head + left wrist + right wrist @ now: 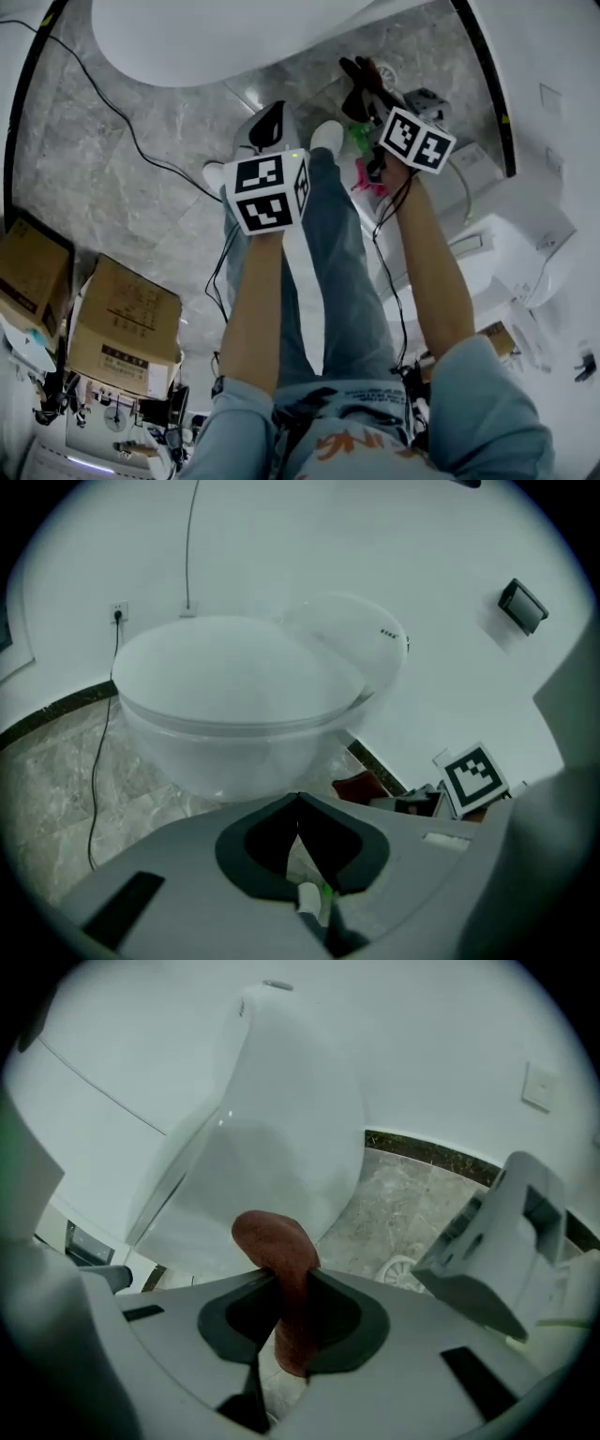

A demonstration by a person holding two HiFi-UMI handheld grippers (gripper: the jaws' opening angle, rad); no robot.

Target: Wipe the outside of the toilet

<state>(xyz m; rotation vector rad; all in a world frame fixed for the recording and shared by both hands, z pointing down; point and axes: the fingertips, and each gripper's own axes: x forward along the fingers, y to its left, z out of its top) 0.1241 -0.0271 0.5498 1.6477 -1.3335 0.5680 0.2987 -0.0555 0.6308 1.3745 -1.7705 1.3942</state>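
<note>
At the far left of my head view, two cardboard boxes (127,323) sit on the grey stone floor (112,187), and a black cable (112,112) trails across it. My left tool (267,127) hangs over the floor beside my white shoe (326,136), pointing toward the white toilet (216,37) at the top of the view. In the left gripper view its jaws are pressed together with nothing between them. The toilet, with its lid (225,667) down, stands just ahead against the white wall (375,546). My right tool (364,94) is further forward, near the toilet's side. Its jaws are clamped on a reddish-brown cloth (277,1241), which sticks up out of them and folds over toward the toilet's white outer wall. I cannot tell whether the cloth touches it.
</note>
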